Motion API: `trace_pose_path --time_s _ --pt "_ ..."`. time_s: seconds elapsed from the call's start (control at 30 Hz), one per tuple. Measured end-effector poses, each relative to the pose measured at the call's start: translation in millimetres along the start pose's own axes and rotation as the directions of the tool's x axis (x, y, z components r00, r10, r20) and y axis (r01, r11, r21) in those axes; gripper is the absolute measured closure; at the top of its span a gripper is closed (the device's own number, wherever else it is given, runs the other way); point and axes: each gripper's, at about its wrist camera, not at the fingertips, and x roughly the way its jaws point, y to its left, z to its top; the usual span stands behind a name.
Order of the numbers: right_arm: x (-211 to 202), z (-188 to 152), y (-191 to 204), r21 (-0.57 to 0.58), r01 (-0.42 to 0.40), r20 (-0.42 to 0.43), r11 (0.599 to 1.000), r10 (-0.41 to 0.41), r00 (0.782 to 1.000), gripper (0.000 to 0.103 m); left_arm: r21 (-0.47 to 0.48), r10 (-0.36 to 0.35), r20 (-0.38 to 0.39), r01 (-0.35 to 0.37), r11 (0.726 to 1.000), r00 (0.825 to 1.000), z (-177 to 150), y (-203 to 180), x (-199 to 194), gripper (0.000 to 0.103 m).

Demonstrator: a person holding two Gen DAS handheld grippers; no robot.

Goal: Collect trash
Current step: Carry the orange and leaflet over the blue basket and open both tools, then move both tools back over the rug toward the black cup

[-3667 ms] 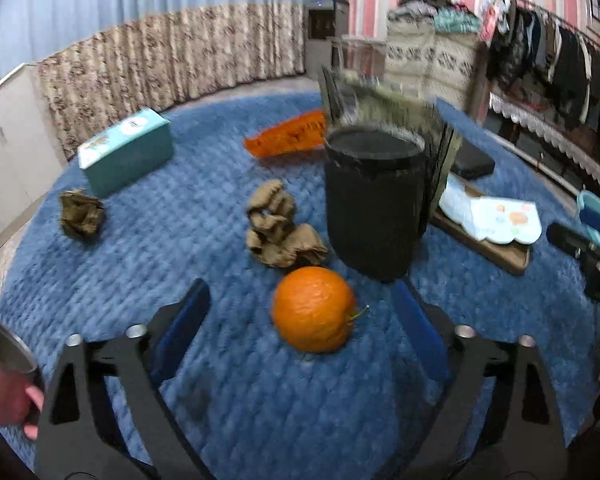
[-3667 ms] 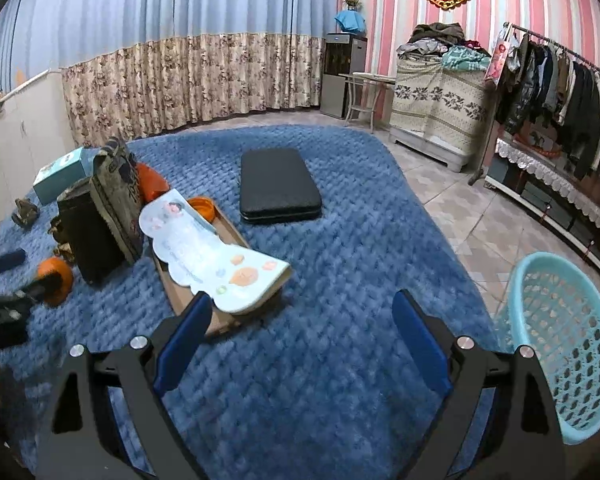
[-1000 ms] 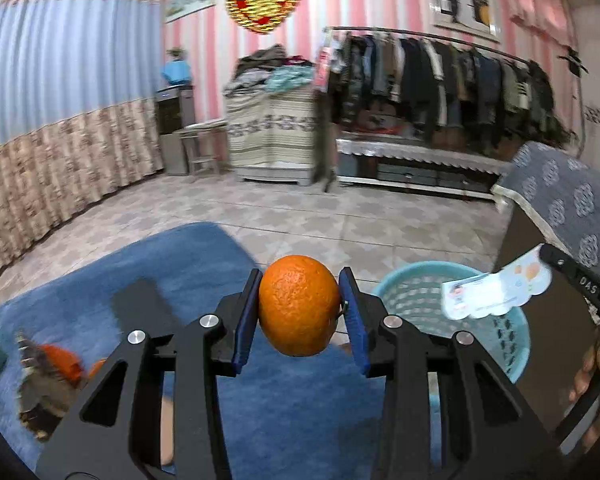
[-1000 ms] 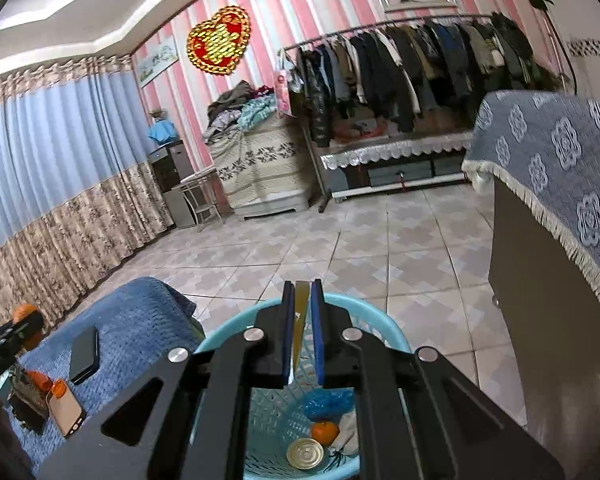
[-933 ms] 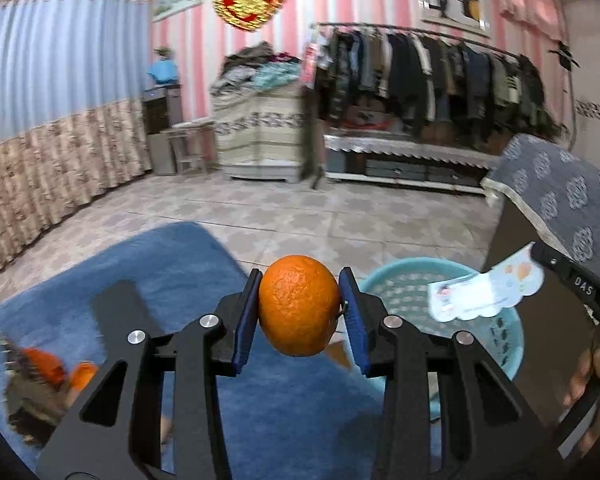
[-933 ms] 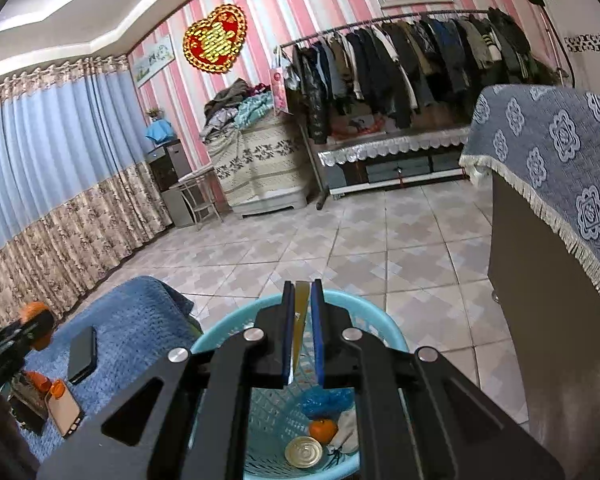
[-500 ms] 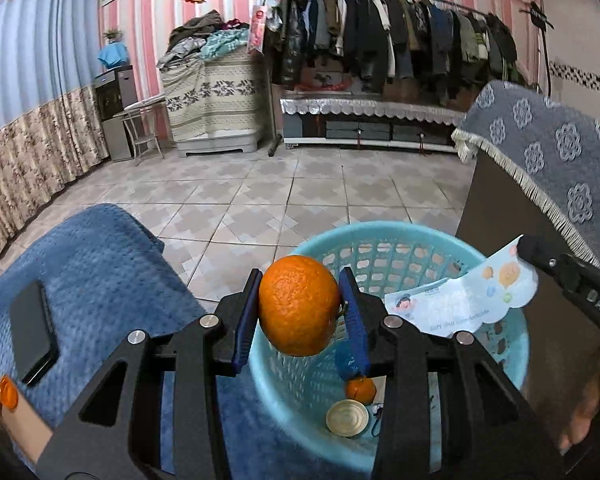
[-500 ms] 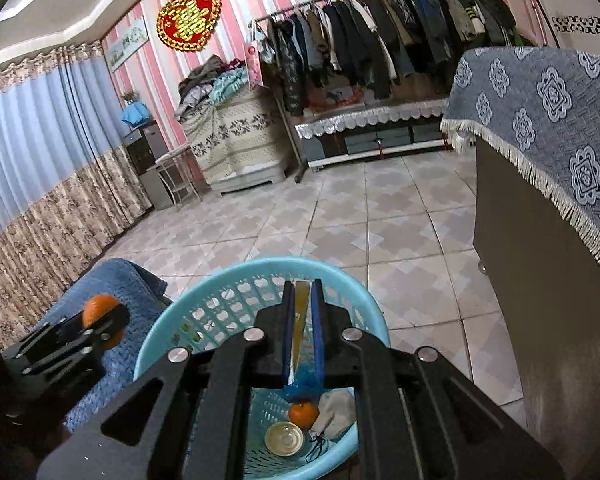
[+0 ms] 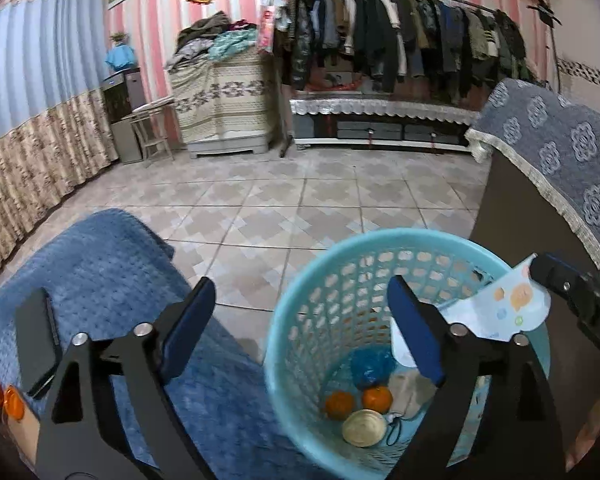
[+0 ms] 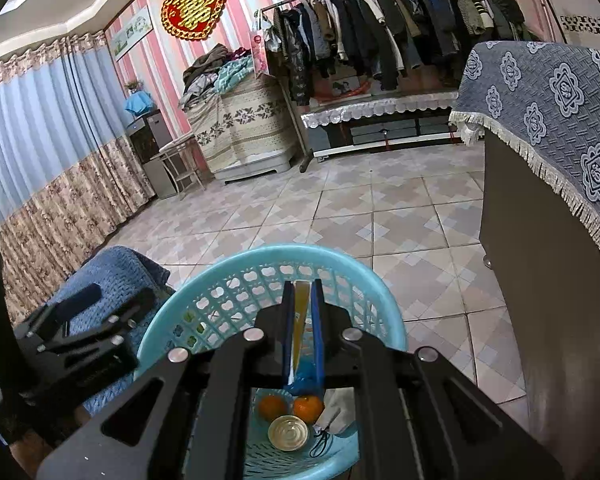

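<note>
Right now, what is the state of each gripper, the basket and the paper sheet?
left gripper: jaws opening, nothing between them
right gripper: shut on the paper sheet
paper sheet: held over the basket, not released
basket: upright, holds two oranges, a can and other trash

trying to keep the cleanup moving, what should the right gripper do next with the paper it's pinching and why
Probably open the right gripper and let the paper drop. It is pinched shut on the sheet directly over the blue basket, where two oranges and a tin lid already lie. The left gripper, its jaws opening, has nothing between them.
</note>
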Motion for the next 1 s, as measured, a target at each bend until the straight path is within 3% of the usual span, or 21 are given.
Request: trace_pose_path --time_s 0.3,0.33,0.37,0.4,0.43,0.5,0.57,0.6,0.77,1.0 --pt "11 -4 25 -0.069 -0.010 -0.032 0.998 0.008 0.999 0.091 -0.088 0.085 0.036 -0.082 0.993 0.996 -1 49 -29 0.007" --pt "12 -4 27 -0.076 -0.010 -0.039 0.997 0.007 0.999 0.083 -0.095 0.091 0.039 -0.087 0.992 0.995 -2 54 -32 0.007" --pt "14 -6 31 -0.084 -0.012 -0.045 0.996 0.008 0.999 0.064 -0.103 0.100 0.042 -0.095 0.990 0.994 -1 58 -36 0.007" --pt "14 -7 33 -0.089 -0.014 -0.045 0.996 0.010 0.999 0.055 -0.116 0.115 0.046 -0.109 0.987 0.992 -2 64 -42 0.007" --pt "15 -8 36 -0.097 -0.018 -0.044 0.995 0.014 0.999 0.050 -0.128 0.121 0.049 -0.114 0.985 0.991 -3 69 -47 0.007" --pt "14 -8 42 -0.110 -0.022 -0.050 0.994 0.016 0.999 0.049 -0.154 0.127 0.061 -0.116 0.981 0.990 -5 79 -58 0.007" --pt "12 -9 44 -0.112 -0.025 -0.042 0.993 0.020 0.999 0.032 -0.169 0.138 0.073 -0.124 0.978 0.988 -7 86 -69 0.007" --pt "9 -9 46 -0.112 -0.025 -0.031 0.993 0.022 0.999 0.028 -0.174 0.152 0.081 -0.136 0.975 0.985 -8 91 -77 0.006" --pt "0 -7 53 -0.110 -0.017 -0.001 0.994 0.017 1.000 0.015 -0.198 0.201 0.110 -0.177 0.964 0.973 -12 110 -109 0.006" --pt "-18 -7 79 -0.156 -0.044 0.030 0.987 0.049 0.998 0.014 -0.253 0.266 0.135 -0.226 0.940 0.955 -21 142 -154 0.006"
